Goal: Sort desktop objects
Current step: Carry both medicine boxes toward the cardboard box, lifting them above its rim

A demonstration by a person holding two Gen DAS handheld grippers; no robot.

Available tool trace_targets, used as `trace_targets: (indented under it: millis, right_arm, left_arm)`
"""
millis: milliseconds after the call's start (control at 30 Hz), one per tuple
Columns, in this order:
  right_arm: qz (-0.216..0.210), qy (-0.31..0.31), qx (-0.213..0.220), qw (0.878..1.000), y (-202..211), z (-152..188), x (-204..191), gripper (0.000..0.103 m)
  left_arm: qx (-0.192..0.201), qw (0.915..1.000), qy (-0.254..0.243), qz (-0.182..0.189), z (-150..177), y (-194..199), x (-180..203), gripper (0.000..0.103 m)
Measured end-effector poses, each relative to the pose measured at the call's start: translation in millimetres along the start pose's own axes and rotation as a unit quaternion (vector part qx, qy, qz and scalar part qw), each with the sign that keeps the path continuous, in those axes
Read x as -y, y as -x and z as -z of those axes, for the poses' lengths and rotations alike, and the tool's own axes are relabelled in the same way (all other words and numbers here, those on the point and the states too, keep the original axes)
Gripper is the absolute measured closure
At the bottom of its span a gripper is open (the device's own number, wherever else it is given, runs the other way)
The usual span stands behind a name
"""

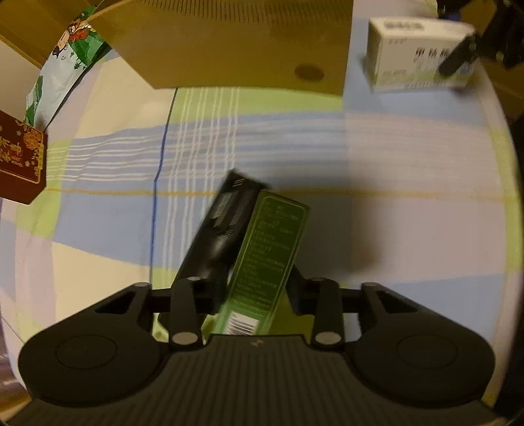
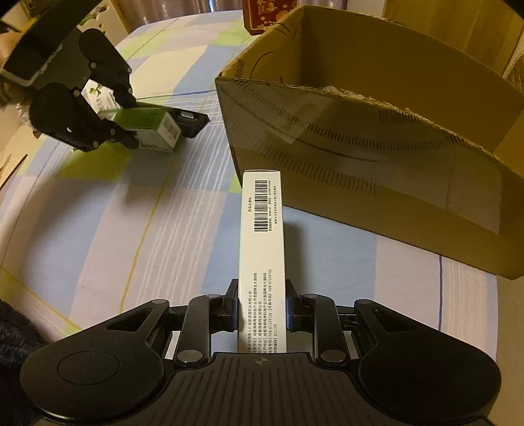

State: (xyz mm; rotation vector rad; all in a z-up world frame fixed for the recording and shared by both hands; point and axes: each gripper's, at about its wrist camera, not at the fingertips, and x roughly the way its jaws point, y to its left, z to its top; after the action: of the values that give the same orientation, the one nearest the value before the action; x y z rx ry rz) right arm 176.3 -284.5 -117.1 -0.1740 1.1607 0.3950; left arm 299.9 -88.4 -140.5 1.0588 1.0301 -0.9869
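Note:
My left gripper (image 1: 255, 285) is shut on a slim green box (image 1: 271, 249), held near its barcode end and slanting down toward the plaid cloth. A black flat device (image 1: 226, 209) lies right beside it. From the right wrist view, the left gripper (image 2: 131, 121) holds the green box (image 2: 144, 126) low over the table, with the black device (image 2: 190, 119) behind it. My right gripper (image 2: 262, 304) is shut on a tall white box (image 2: 262, 229) with a barcode, just in front of the open cardboard box (image 2: 360, 147). The white box (image 1: 409, 55) also shows at top right in the left wrist view.
The cardboard box (image 1: 229, 42) fills the far middle of the table. A dark red box with gold print (image 1: 19, 157) and a green-and-white printed bag (image 1: 65, 65) stand at the left. The red box (image 2: 262, 13) shows behind the carton. A plaid cloth (image 2: 98, 229) covers the table.

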Motion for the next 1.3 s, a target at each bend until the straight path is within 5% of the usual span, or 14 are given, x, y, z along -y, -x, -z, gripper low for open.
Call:
trace_targets:
  millis: [133, 267, 333, 467, 533, 567, 600, 700, 733, 767, 800, 967, 1300]
  right_arm:
    - [0.007, 0.003, -0.007, 1.0, -2, 0, -2, 0.079]
    - [0.009, -0.006, -0.005, 1.0, 1, 0, -2, 0.079]
    - [0.014, -0.008, -0.005, 1.0, 2, -1, -3, 0.079]
    - [0.014, -0.01, 0.0, 1.0, 6, -4, -1, 0.078]
    - [0.018, -0.011, 0.007, 1.0, 8, -6, 0, 0.066]
    - [0.022, -0.012, 0.011, 1.0, 10, -7, 2, 0.037]
    - [0.025, -0.013, 0.016, 0.999, 11, -7, 3, 0.022]
    - [0.03, -0.007, 0.032, 0.999, 12, -12, 3, 0.023]
    - [0.034, -0.006, 0.029, 0.999, 10, -13, 3, 0.03]
    - [0.034, -0.005, 0.021, 0.999, 8, -13, 4, 0.068]
    - [0.026, -0.009, 0.01, 1.0, 5, -13, 6, 0.079]
    - [0.012, -0.004, 0.004, 1.0, 13, -4, 7, 0.079]
    - [-0.041, -0.015, 0.025, 0.999, 58, 7, 19, 0.079]
  left_arm:
    - [-0.007, 0.9949, 0.1, 0.006, -17, 3, 8, 0.075]
    - [0.002, 0.969, 0.239, 0.061, -17, 6, 4, 0.074]
    - [0.005, 0.9608, 0.269, 0.068, -14, 7, 5, 0.072]
    - [-0.002, 0.9601, 0.275, 0.051, -10, 5, 11, 0.06]
    - [-0.004, 0.9593, 0.277, 0.053, -11, 4, 14, 0.058]
    - [-0.004, 0.9594, 0.278, 0.05, -11, 3, 15, 0.058]
    - [-0.005, 0.9595, 0.278, 0.047, -12, 3, 16, 0.058]
    - [-0.004, 0.9554, 0.291, 0.05, -10, 0, 21, 0.064]
    - [-0.004, 0.955, 0.293, 0.046, -10, 0, 22, 0.071]
    - [-0.005, 0.9548, 0.295, 0.04, -9, 0, 23, 0.075]
    - [-0.006, 0.9545, 0.296, 0.035, -9, 0, 24, 0.075]
    - [0.006, 0.9458, 0.323, 0.028, -2, 10, 31, 0.076]
    - [0.05, 0.9091, 0.413, 0.012, 26, 55, 47, 0.077]
